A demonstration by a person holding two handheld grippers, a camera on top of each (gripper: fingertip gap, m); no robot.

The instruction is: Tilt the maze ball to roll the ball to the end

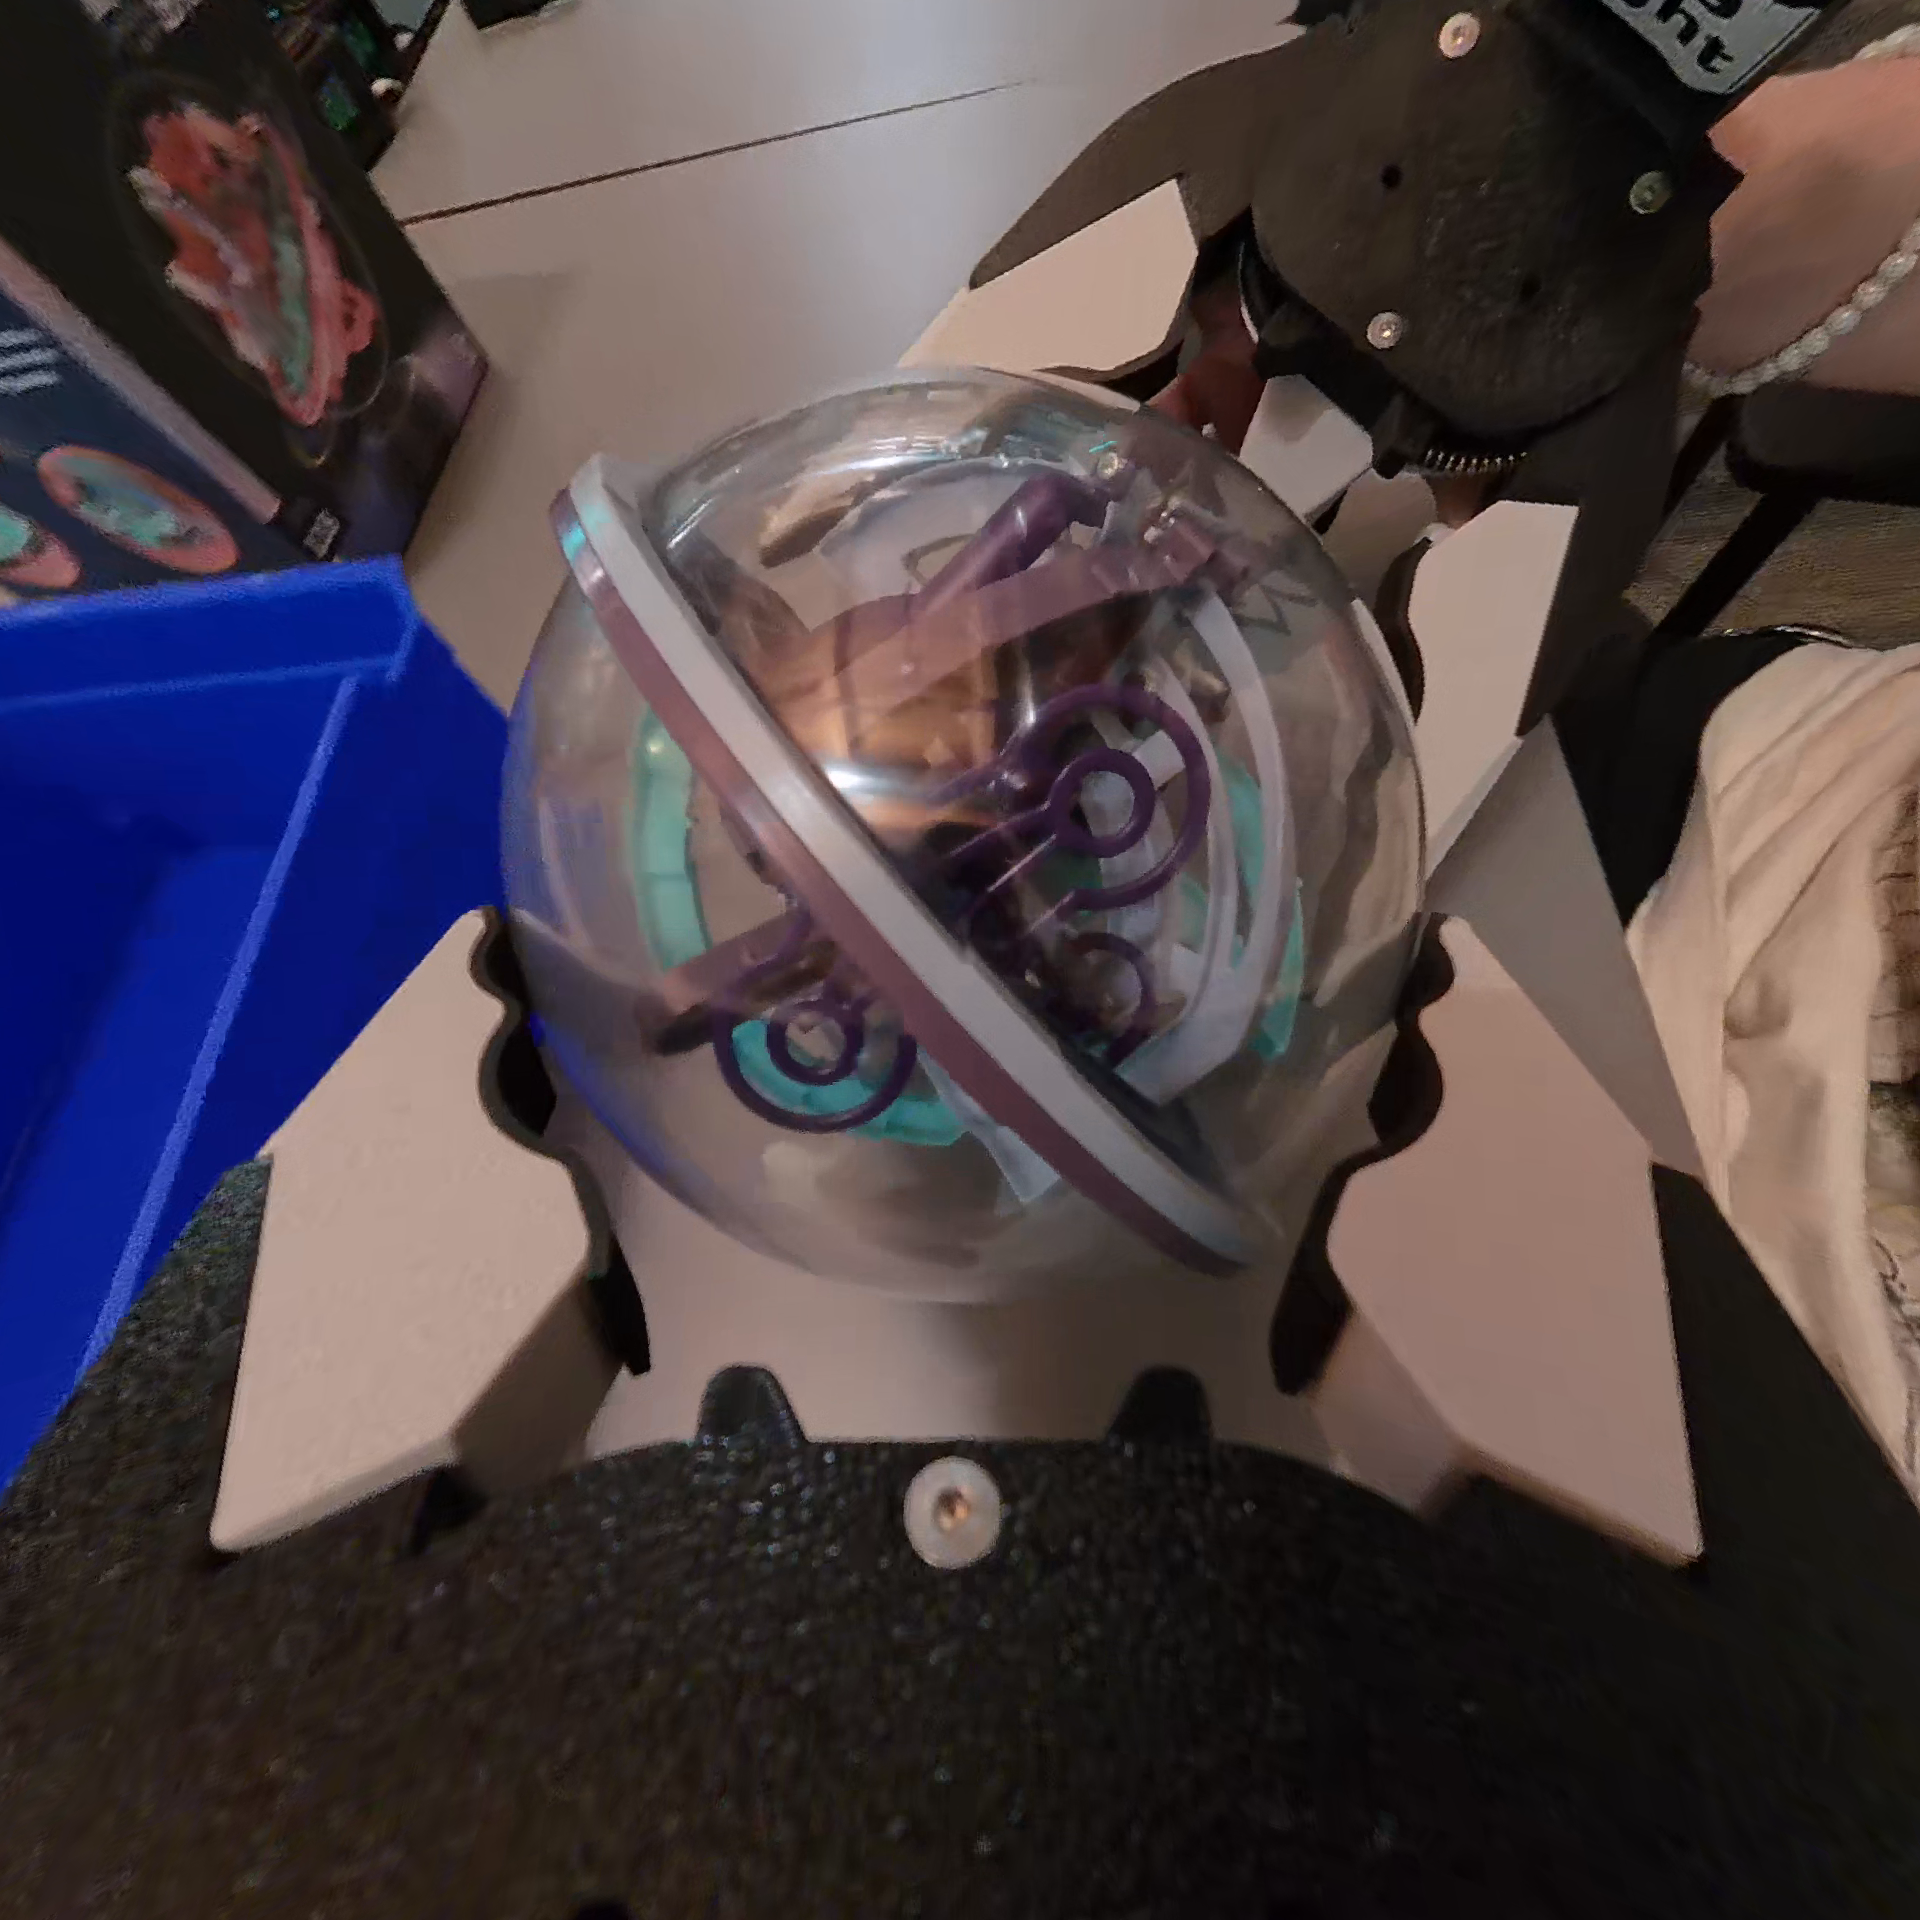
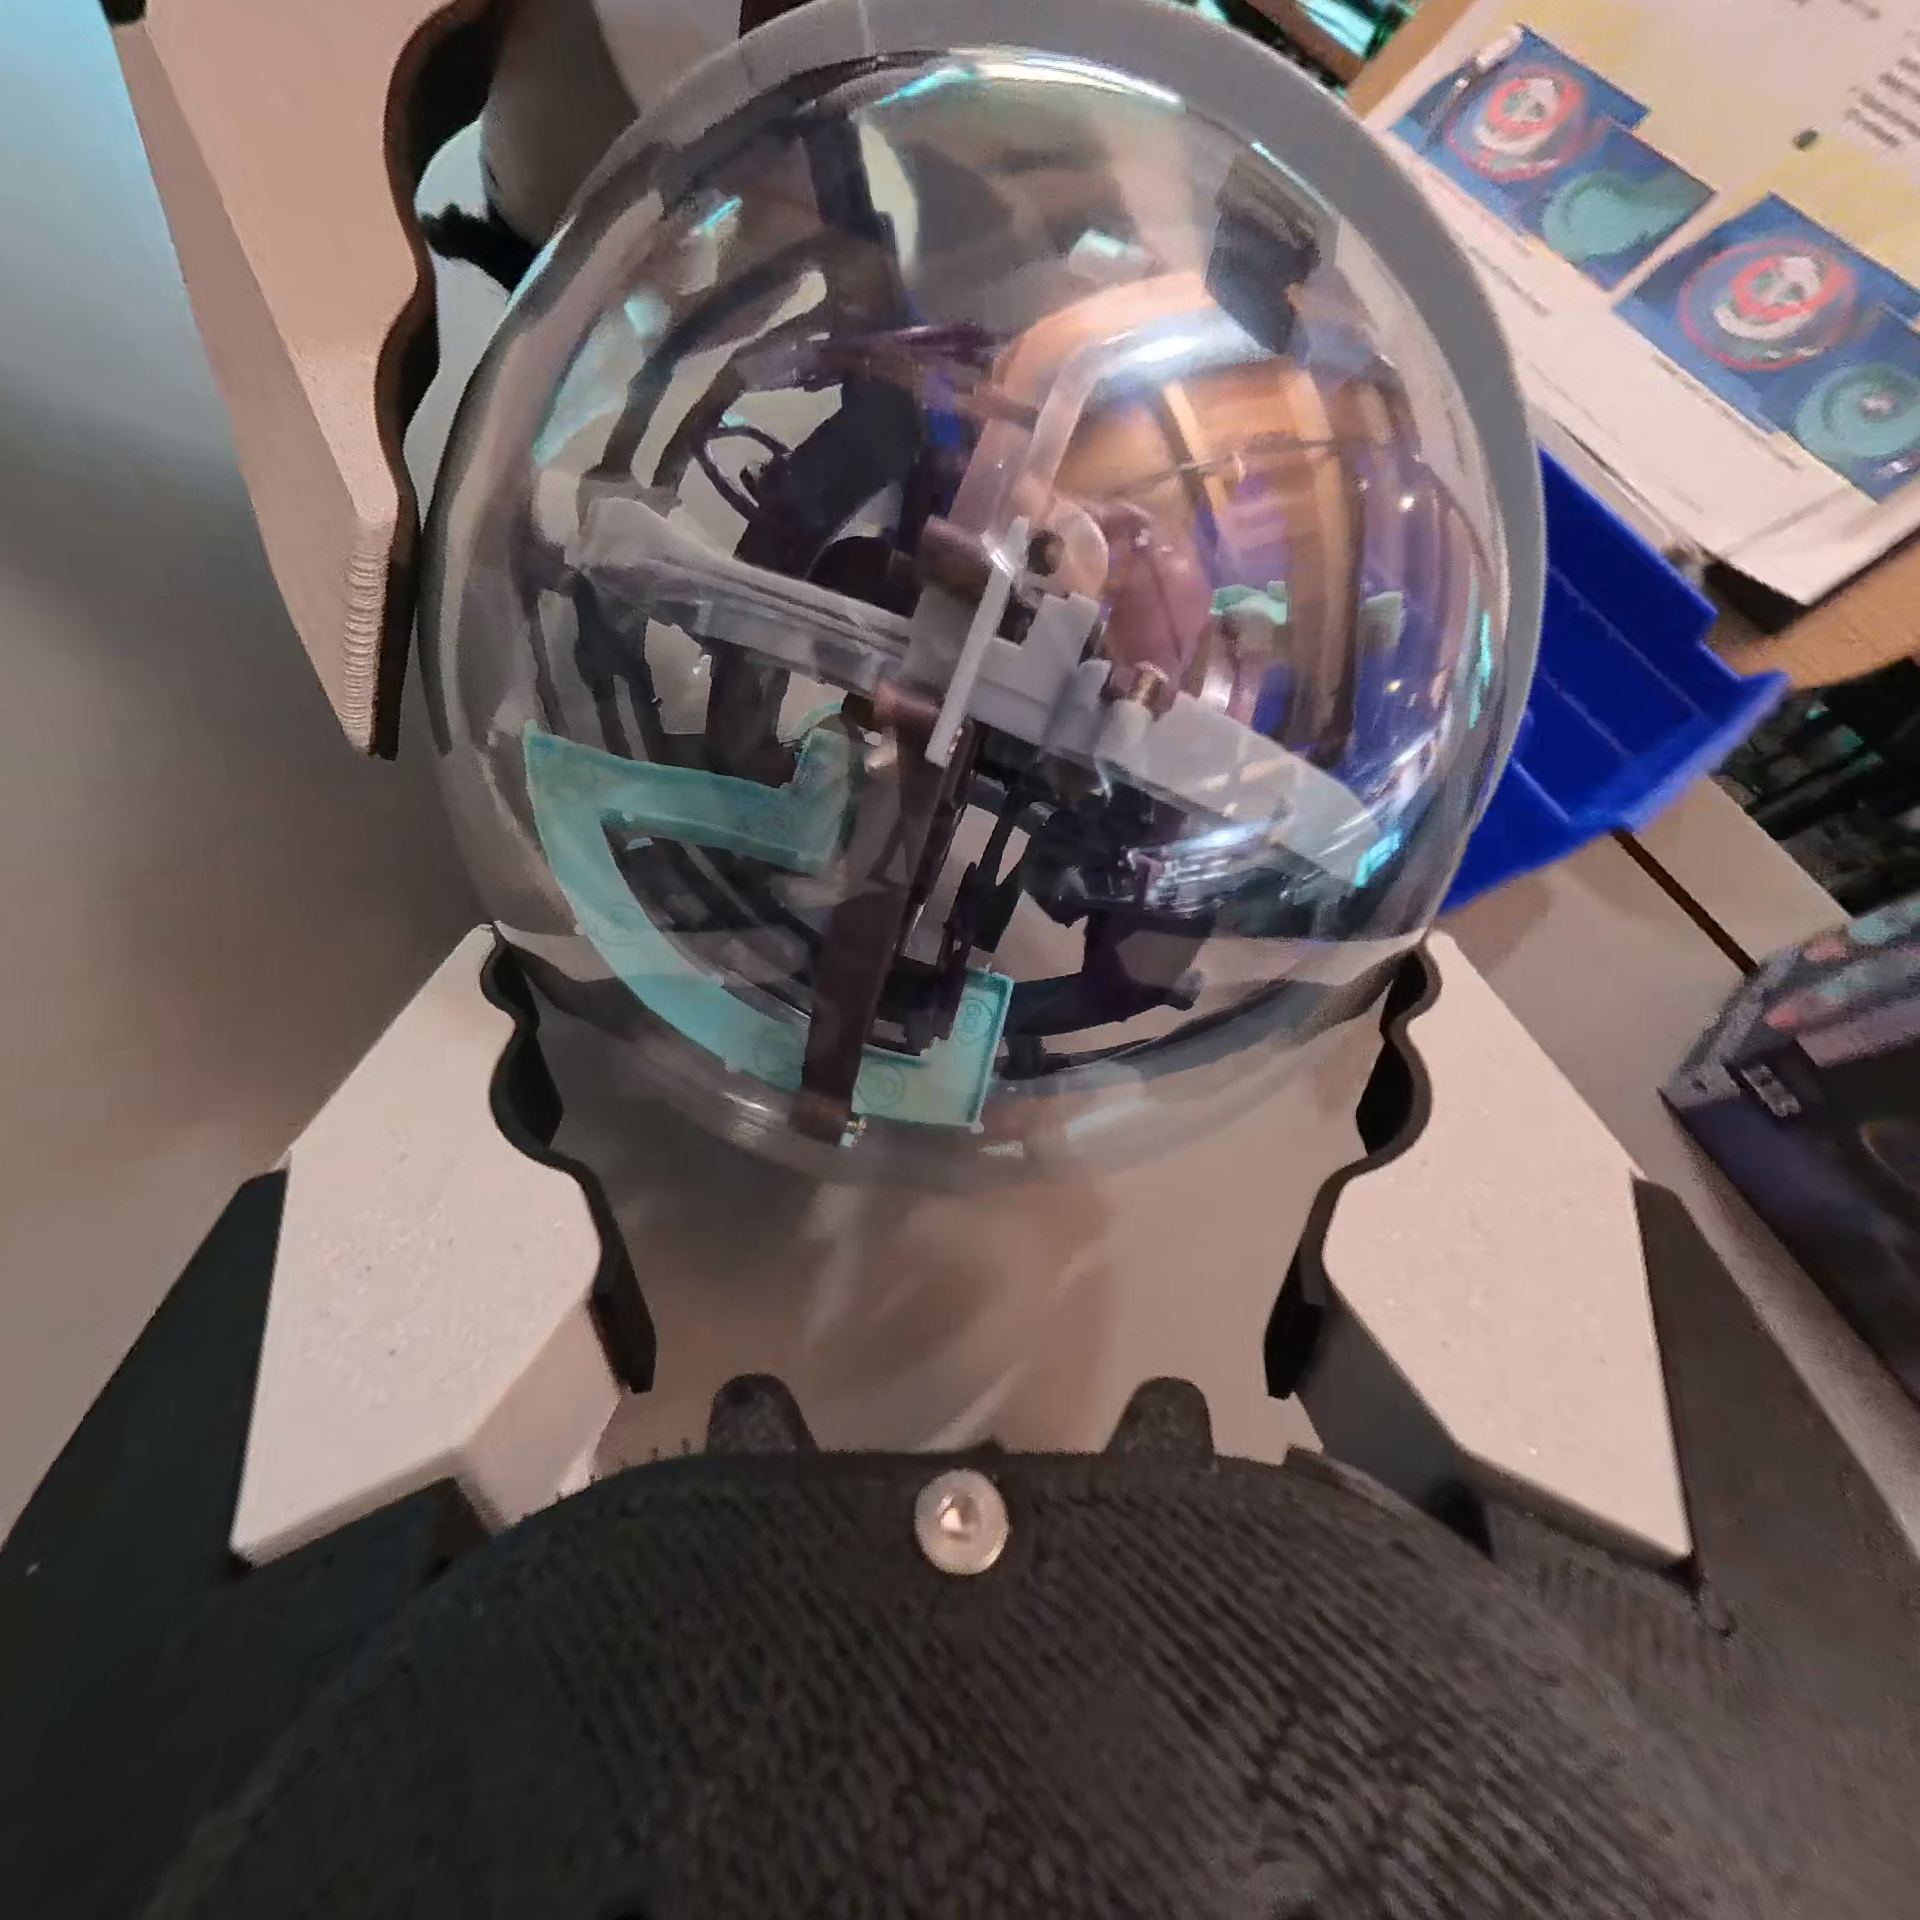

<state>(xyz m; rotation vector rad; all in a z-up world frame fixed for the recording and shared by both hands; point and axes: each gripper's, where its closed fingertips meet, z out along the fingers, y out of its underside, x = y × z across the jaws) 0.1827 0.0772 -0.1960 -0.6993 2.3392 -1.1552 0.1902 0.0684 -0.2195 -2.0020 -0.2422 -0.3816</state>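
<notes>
- Maze ball (image 1: 966,831), seen in the left wrist view, is a clear sphere with purple, teal and pale tracks inside; it sits straight ahead of the left gripper (image 1: 961,1029), between its two wide-spread fingers.
- Both dark scalloped pads (image 1: 520,1049) are seen pressed against the lower flanks of the sphere, so the left gripper is judged clamped on it, jaws far apart.
- The sphere's grey-and-purple seam ring (image 1: 831,831) runs diagonally, from upper left to lower right, so the maze lies tilted in this view.
- The right gripper's body is seen beyond the sphere at upper right, with a hand behind it; a blue bin (image 1: 208,831) lies just to the left and a printed box (image 1: 229,260) farther back on the table (image 1: 675,208).
- In the right wrist view the maze ball (image 2: 977,623) fills the space ahead of the right gripper (image 2: 961,1029), whose pads (image 2: 525,1049) also press its lower sides: it too is gripping the sphere.
- A finger of the left gripper is seen touching the sphere at upper left, so the two grasps are crossed.
- The small rolling ball cannot be picked out among the tracks in either view.
- The coming tilt is judged to need both wrists turned together about the sphere's centre.
</notes>
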